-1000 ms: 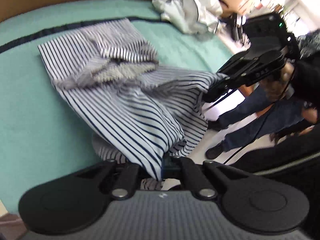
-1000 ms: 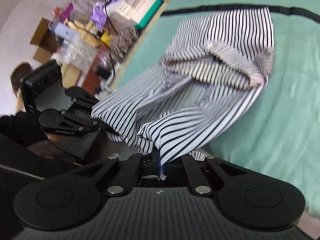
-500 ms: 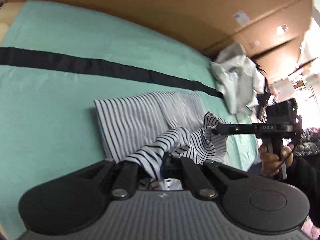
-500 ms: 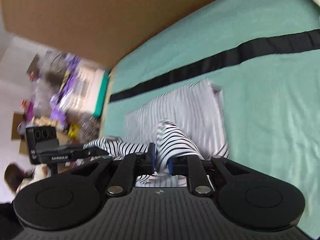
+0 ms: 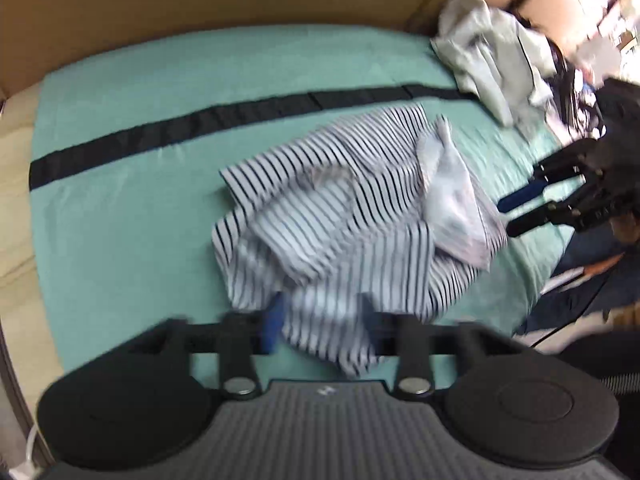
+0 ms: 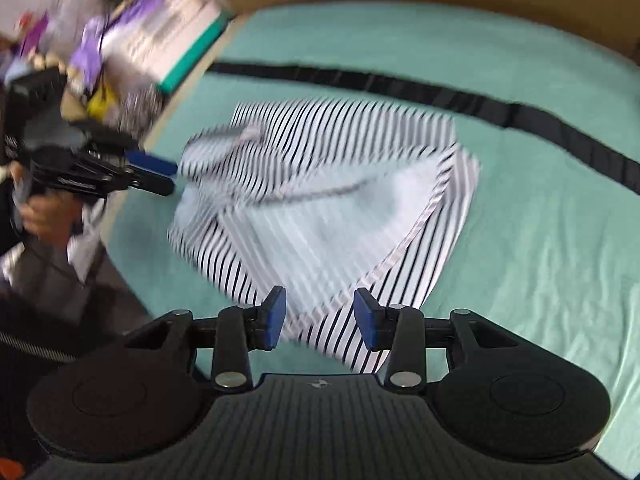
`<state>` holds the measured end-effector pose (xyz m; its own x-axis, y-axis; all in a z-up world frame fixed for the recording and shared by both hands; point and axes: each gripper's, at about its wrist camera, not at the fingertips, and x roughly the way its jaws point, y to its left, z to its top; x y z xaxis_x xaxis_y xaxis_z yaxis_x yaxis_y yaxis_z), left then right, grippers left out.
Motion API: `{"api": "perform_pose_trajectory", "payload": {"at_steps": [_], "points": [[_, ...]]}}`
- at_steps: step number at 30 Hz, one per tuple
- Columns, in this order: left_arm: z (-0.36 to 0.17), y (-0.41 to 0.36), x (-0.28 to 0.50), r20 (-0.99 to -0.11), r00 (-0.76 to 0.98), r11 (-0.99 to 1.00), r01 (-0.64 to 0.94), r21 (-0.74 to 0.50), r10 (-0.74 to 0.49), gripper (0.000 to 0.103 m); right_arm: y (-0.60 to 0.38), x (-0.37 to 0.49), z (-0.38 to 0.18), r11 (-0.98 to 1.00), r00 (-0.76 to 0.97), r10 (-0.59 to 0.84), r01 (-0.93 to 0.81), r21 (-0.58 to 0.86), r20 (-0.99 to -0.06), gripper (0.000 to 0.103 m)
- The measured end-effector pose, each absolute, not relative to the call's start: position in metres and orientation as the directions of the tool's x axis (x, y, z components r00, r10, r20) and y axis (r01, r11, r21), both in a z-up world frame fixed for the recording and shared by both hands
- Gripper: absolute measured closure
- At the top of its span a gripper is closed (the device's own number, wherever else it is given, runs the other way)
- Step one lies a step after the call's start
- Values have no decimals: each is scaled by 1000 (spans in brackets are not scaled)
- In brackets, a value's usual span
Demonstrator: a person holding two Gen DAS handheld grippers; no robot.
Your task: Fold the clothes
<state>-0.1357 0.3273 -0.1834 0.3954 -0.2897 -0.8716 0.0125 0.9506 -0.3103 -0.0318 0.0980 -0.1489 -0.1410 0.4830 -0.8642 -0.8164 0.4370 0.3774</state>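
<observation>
While the left wrist view is blurring with motion, the left gripper (image 5: 322, 322) is showing its jaws spread wide, gripping nothing, with a loose edge of the striped shirt (image 5: 352, 224) hanging between them. That shirt is lying rumpled on the teal cloth (image 5: 132, 208), just below its black band (image 5: 192, 124). Beside it on the far side, the right gripper (image 5: 516, 210) is also gaping apart. A pale garment pile (image 5: 492, 52) is sitting at the back corner.

Looking through the right wrist view, the right gripper (image 6: 320, 318) is standing wide open and empty, the striped shirt (image 6: 332, 204) lying partly folded beyond its blue pads (image 6: 276, 316). The left gripper (image 6: 162, 178) is sitting parted just beside the shirt's edge.
</observation>
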Motion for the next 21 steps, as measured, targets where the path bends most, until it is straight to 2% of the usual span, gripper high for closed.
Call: {"api": "perform_pose_trajectory", "payload": {"at_steps": [3,5,7,8,9,10,11,17,19,21], "points": [[-196,315,-144,-894,326,948,36,-315,-309,41,107,-45,-167,404,-205,430,-827,390,-879,63],[-209,308,-137,-896,298,939,3,-344,-330,42,112,-45,-179,410,-257,411,-804,430,-875,64],[-218,304,-128,-893,290,930,-24,-366,-344,42,116,-39,-179,422,-261,427,-789,447,-866,72],[-215,301,-125,-888,316,933,-25,-359,-333,45,119,-36,-179,428,-263,436,-781,455,-861,81],[-213,299,-118,-892,321,938,-34,-345,-317,55,121,-33,-178,434,-260,446,-774,461,-857,87],[-208,299,-112,-891,329,939,-28,-342,-314,87,123,-27,-174,440,-247,460,-771,460,-853,92],[-202,300,-107,-887,337,940,-18,-341,-315,98,125,-21,-169,444,-234,475,-769,460,-848,97],[-166,307,-69,-861,413,948,25,-316,-298,98,135,21,-149,474,-152,568,-743,473,-809,96],[-167,313,-55,-866,400,949,40,-311,-301,97,142,32,-152,507,-89,586,-735,450,-806,91],[-168,319,-41,-871,385,950,56,-307,-304,87,146,44,-156,543,-46,612,-702,461,-790,82]]}}
